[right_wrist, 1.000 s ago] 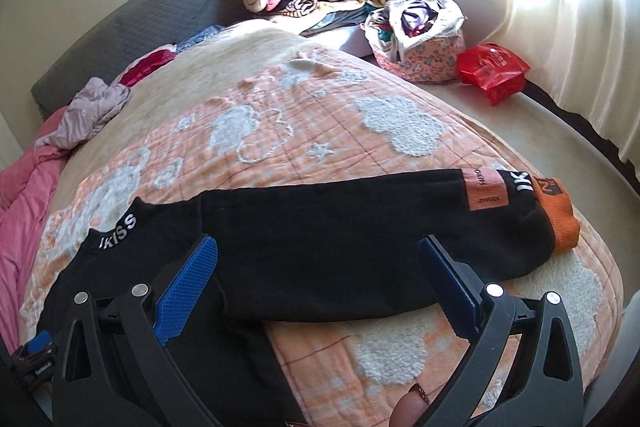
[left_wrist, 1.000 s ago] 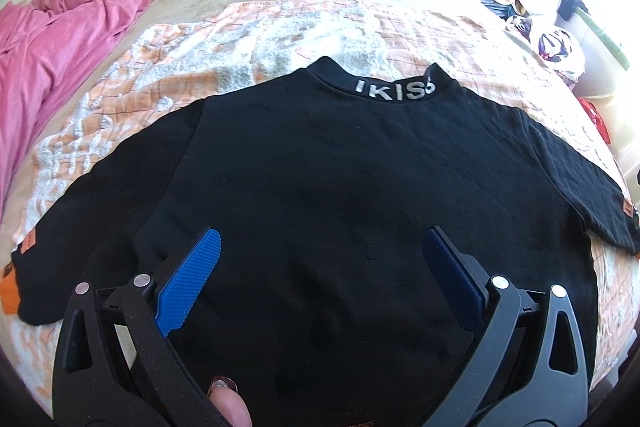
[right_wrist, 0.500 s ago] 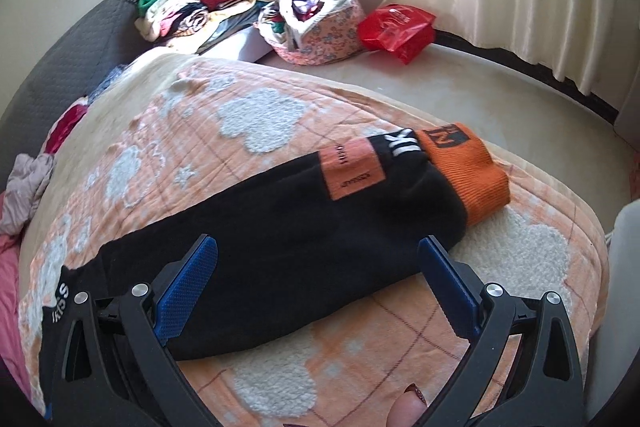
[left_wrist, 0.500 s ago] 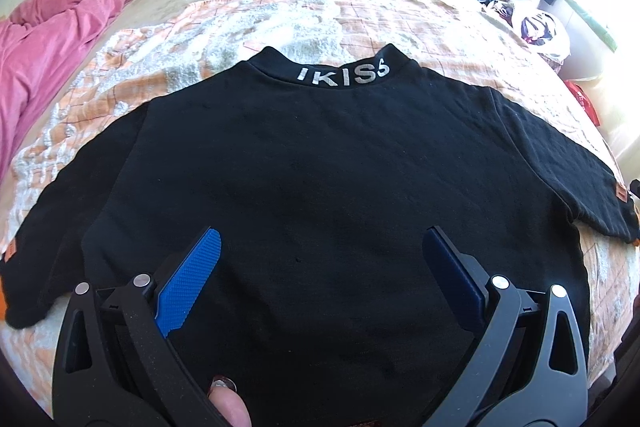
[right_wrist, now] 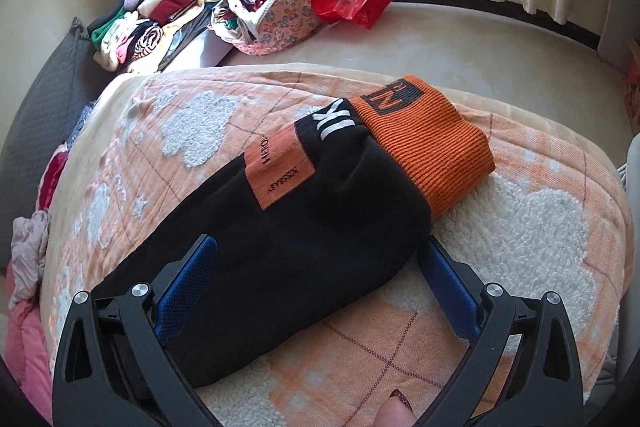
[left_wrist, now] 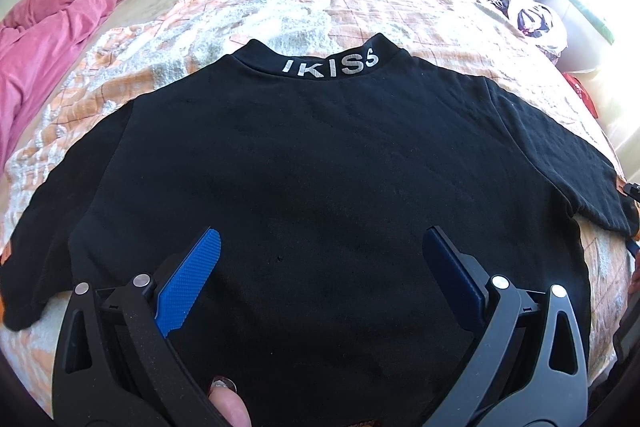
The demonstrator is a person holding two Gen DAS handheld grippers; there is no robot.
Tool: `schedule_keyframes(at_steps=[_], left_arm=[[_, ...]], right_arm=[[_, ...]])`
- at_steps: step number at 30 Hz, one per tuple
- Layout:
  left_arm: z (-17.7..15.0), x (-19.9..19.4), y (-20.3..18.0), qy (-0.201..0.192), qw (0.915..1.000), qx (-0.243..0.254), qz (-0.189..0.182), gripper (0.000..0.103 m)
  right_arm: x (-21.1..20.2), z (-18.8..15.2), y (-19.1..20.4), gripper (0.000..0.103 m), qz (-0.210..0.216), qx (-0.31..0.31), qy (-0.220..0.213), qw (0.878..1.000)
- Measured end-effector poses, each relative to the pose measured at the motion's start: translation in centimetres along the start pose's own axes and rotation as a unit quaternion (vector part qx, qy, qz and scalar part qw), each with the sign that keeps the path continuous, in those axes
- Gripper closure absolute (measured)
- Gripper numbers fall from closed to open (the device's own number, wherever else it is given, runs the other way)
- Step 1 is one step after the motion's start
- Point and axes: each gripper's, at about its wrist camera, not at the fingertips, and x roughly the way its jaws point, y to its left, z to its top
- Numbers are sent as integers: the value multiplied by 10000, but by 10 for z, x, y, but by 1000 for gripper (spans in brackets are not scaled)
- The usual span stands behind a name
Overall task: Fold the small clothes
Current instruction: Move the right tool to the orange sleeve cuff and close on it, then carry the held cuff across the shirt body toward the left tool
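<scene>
Across the centre of the left wrist view the black sweatshirt (left_wrist: 312, 179) lies flat on the bed (left_wrist: 280, 15). Left hand-held gripper (left_wrist: 320, 251) and right hand-held gripper (right_wrist: 320, 259) are both spread wide, w/ nothing held. Risk: right one above the sleeve (right_wrist: 280, 251) may pinch the blanket (right_wrist: 520, 239) too, bc fabric is thick.

left view over sweater (left_wrist: 320, 187), right view near sleeve (right_wrist: 280, 267)

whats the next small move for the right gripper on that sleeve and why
Probably lower the right gripper and close on the sleeve near the orange cuff, to fold it over the body. Its jaws are open astride the sleeve, holding nothing, and the black top lies flat on the blanket with sleeves spread out.
</scene>
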Motion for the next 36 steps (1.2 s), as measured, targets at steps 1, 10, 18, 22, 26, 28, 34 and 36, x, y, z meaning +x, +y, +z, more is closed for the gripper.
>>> schedule_keyframes(at_steps=[1,10,18,22,26,28,34,36], left_arm=[[0,0,0,6,10000,-1,-1,8],[0,-2,8,39,9997,-218,-113,8],[-6,-8,11,-3,9996,-243,-114,8],[-7,-12,10,-25,9994,-292,-158,8],[-3,-20,8,-108,9992,-307,-242,8],[-1,-24,8,-144,9990,-335,-272,8],[6,-28,19,-147,9965,-718,-404,8],[7,-30,22,-174,9959,-783,-424,8]], right_arm=[[1,2,-1,4,51,59,-17,10000],[4,20,-20,6,826,735,-138,9938],[-3,19,-11,86,969,437,-238,9940],[-16,18,4,90,1363,103,-357,9900],[-36,10,29,90,1684,-449,-572,9830],[-46,3,43,91,1827,-744,-646,9782],[-61,-30,83,91,2258,-1549,-552,9602],[-67,-42,95,91,2392,-1833,-529,9521]])
